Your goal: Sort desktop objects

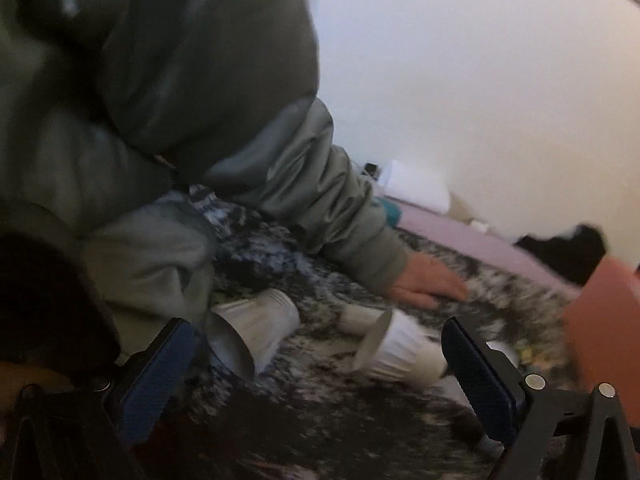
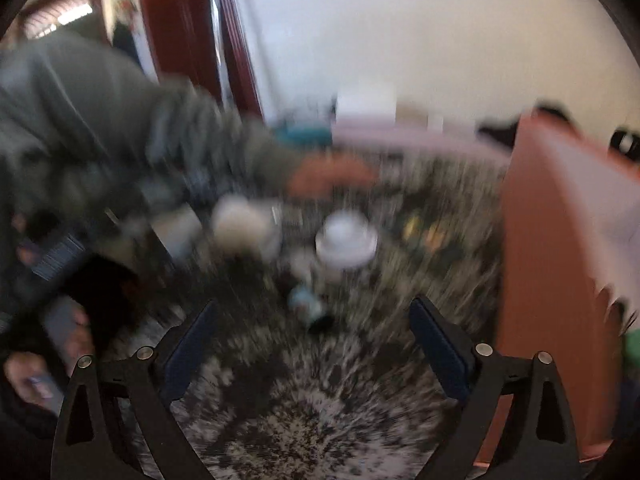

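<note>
The left gripper (image 1: 320, 364) stands spread and empty over the speckled bench (image 1: 320, 432). Just beyond its fingers, two white paper cups (image 1: 256, 324) (image 1: 400, 350) lie tipped over. The right gripper (image 2: 314, 344) also gapes empty, its view blurred. Closing across a cup's ribbed wall, gently, likely avoids crushing it. An orange box (image 1: 604, 320) stands further right.

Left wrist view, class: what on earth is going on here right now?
A person in a grey-green jacket leans over a speckled black-and-white cloth, one bare hand flat on it. Two white paper cups lie tipped on their sides between the fingers of the open left tool, which holds nothing. The right tool is open and empty too; its view is heavily blurred. An orange box stands at the right.
</note>
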The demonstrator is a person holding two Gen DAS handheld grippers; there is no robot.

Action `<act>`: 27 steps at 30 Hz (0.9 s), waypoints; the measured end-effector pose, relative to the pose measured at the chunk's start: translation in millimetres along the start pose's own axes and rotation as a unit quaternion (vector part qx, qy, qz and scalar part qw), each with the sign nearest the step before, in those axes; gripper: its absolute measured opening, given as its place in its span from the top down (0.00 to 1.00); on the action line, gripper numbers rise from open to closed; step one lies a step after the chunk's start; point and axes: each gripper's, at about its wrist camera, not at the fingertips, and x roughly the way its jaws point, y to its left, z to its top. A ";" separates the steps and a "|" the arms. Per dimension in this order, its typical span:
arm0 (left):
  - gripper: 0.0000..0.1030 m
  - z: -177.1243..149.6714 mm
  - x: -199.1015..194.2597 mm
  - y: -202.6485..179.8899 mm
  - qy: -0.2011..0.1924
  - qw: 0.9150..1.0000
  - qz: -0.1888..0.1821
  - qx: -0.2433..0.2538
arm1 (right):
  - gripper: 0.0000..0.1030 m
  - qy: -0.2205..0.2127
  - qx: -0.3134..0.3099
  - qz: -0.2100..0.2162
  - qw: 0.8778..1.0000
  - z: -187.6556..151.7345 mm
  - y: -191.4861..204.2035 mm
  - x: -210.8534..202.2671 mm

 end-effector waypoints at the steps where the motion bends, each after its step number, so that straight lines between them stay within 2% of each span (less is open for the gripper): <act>1: 0.01 -4.9 3.1 -5.2 0.001 1.000 0.009 0.030 | 0.09 0.006 -0.006 -0.003 1.000 -0.5 -1.7 7.0; 3: 0.01 -16.3 8.2 -12.1 0.013 0.997 0.022 0.071 | 0.10 0.008 -0.021 -0.010 1.000 0.2 -4.3 15.9; 5: 0.01 -30.0 11.6 -13.5 0.037 0.996 0.026 0.082 | 0.10 0.011 -0.036 -0.016 0.999 1.0 -7.0 24.8; 7: 0.01 -45.4 14.3 -13.2 0.074 0.994 0.030 0.069 | 0.10 0.013 -0.051 -0.022 0.998 1.8 -9.6 33.8; 9: 0.01 -54.3 17.2 -18.4 0.107 0.991 0.058 0.061 | 0.10 0.014 -0.058 -0.020 0.998 3.2 -12.3 43.6; 12: 0.01 -60.8 19.8 -27.4 0.118 0.982 0.123 0.080 | 0.13 0.021 -0.039 0.004 0.999 2.4 -19.3 55.0; 14: 0.01 -63.0 23.7 -27.8 0.131 0.978 0.139 0.086 | 0.15 0.026 -0.030 0.008 0.999 1.6 -23.3 58.1; 17: 0.01 -65.1 31.1 -16.9 0.157 0.977 0.126 0.064 | 0.15 0.023 -0.027 0.013 0.999 1.9 -25.5 57.2; 22: 0.00 -61.9 44.2 -0.5 0.178 0.977 0.114 0.021 | 0.15 0.034 -0.052 -0.006 0.998 2.2 -16.2 62.9; 27: 0.00 -61.3 54.1 -1.5 0.186 0.976 0.108 0.020 | 0.15 0.039 -0.074 -0.015 0.996 6.4 -9.3 70.2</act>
